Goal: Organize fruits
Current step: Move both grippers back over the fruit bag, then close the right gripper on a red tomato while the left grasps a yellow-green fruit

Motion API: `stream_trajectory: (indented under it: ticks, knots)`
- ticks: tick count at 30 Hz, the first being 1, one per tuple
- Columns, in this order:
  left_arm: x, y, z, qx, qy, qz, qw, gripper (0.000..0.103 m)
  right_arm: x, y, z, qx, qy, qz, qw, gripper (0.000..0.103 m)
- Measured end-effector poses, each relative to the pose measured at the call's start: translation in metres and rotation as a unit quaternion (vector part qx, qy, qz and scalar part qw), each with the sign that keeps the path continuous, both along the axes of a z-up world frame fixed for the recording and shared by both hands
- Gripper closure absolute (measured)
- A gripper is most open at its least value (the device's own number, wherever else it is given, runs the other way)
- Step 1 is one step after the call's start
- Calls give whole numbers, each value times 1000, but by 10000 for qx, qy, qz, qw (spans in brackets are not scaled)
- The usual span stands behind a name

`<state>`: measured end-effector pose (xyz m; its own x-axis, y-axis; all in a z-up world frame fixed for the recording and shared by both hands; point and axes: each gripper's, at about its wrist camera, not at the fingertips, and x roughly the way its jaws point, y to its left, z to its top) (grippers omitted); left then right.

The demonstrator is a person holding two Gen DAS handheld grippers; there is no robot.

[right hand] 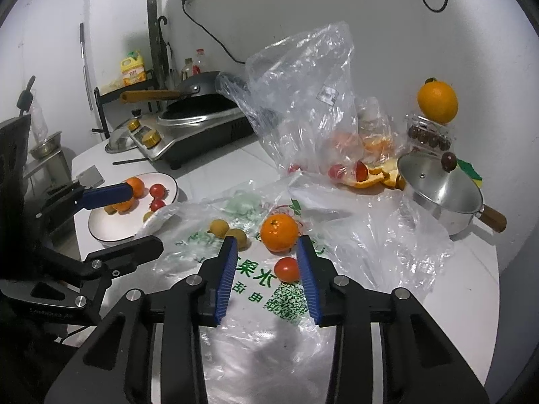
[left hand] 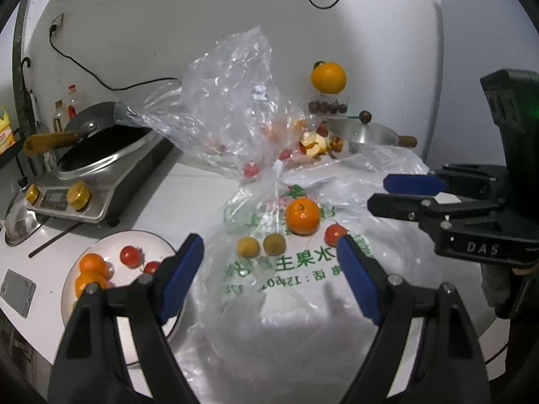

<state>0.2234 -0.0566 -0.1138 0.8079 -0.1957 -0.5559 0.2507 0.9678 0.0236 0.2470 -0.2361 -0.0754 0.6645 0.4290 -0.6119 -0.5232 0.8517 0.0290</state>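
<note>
The flat plastic bag [left hand: 303,269] carries green print, mirrored from here: a few Chinese characters and part of a phone number, plus a QR code [right hand: 289,299]. "DAS" is stamped on the right gripper [right hand: 266,262], whose fingers are narrowed around empty air just above a cherry tomato [right hand: 287,268]. The left gripper [left hand: 269,252] gapes wide, empty. An orange [left hand: 302,215] and two small yellowish fruits [left hand: 261,245], perhaps loquats, lie on the bag; the plate [left hand: 148,239] beside it holds more, partly hidden.

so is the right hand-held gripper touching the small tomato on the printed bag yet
Apart. The right wrist view shows the tomato between the blue pads of the right hand-held gripper, with printed bag visible on its left; the right side is too close to tell.
</note>
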Motion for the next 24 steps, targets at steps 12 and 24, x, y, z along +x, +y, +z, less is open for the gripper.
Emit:
stream_trajectory:
  ticks: [12,24]
  knots:
    - [34,-15,-18,145,217,-128,9996,21,29,1,-20,-24,197,95,9998,64]
    - [61,-27,-27,333,416,-278,9982,21,51,-2,-37,-94,415,78,9991,64]
